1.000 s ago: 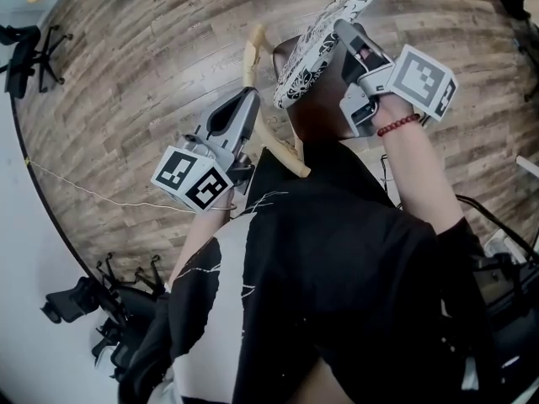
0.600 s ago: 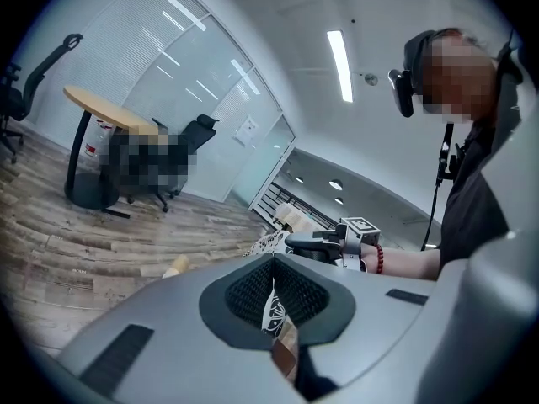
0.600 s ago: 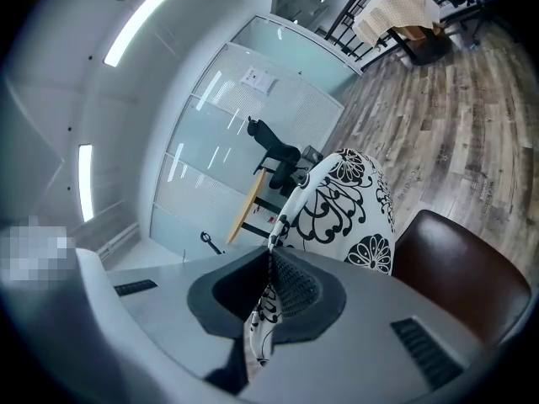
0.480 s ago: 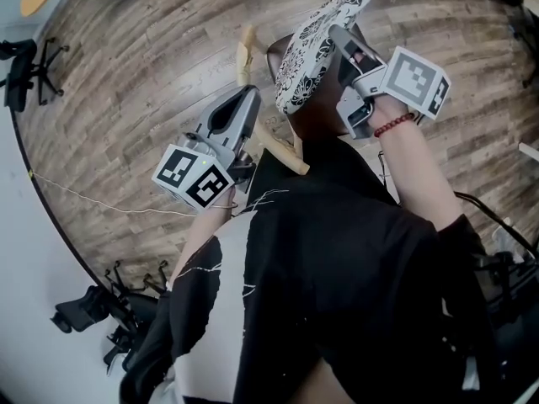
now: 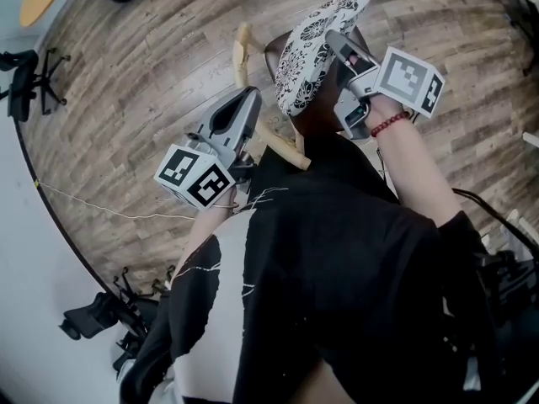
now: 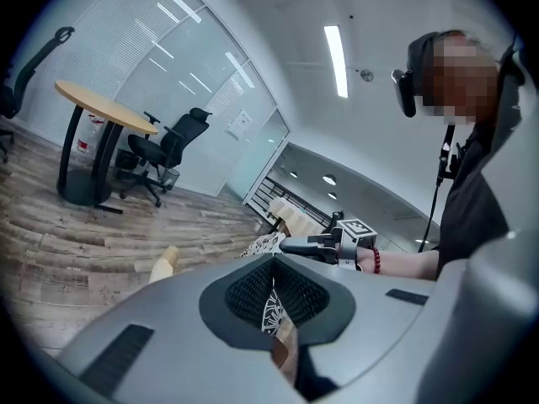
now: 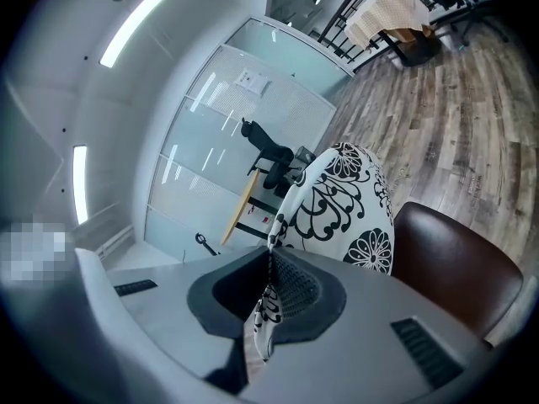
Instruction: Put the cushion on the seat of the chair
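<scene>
While right gripper (image 5: 335,40) grips, cushion (image 5: 310,47) shifted left

Cushion (image 7: 345,200): printed cloth, matt, soft and creased. Chair seat (image 7: 455,268): smooth brown leather-look covering with a slight sheen. Chair frame (image 5: 282,146): pale smooth wood. Floor (image 5: 143,82): grained wood planks, matt.

a grey-brown wood-plank floor (image 5: 143,74) runs across the room to a glass partition wall (image 6: 160,66), under long strip lights (image 6: 336,49) in a white ceiling. a round wooden-topped table (image 6: 101,110) on a dark pedestal stands near a black office chair (image 6: 168,151). a dark railing (image 6: 268,194) shows farther back.
</scene>
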The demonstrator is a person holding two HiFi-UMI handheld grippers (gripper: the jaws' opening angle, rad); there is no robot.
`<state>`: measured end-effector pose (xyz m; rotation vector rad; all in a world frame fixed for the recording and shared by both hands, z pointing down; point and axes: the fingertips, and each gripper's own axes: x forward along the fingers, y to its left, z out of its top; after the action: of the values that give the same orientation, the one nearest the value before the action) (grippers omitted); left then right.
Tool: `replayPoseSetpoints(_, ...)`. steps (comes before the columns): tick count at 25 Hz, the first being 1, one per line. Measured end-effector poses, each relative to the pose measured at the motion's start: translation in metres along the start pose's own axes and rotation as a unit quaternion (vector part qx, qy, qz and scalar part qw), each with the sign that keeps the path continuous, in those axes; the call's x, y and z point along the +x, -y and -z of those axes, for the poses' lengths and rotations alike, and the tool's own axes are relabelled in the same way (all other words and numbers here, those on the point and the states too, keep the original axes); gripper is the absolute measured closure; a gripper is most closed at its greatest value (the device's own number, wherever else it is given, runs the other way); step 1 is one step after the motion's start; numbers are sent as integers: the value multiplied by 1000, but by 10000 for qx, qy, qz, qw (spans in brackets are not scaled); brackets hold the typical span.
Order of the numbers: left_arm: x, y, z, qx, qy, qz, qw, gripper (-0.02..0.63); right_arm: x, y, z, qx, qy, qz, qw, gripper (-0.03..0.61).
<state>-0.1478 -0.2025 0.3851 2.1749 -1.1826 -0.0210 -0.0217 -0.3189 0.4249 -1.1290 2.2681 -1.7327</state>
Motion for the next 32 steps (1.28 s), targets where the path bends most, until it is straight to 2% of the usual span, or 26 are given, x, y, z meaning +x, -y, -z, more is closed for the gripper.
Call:
replayPoseSetpoints(8, -1, 25, 13, 85, -132, 257, 9995, 600, -35, 17, 16, 98, 139, 220, 9996, 558)
replayPoseSetpoints(16, 6, 27, 19, 127, -315, 415, 9986, 600, -44, 39, 23, 263, 200, 454, 9984, 558)
replayPoseSetpoints(32, 19, 30, 28, 93, -548, 598, 9967, 600, -67, 79, 38, 182, 166, 1086, 9938, 558)
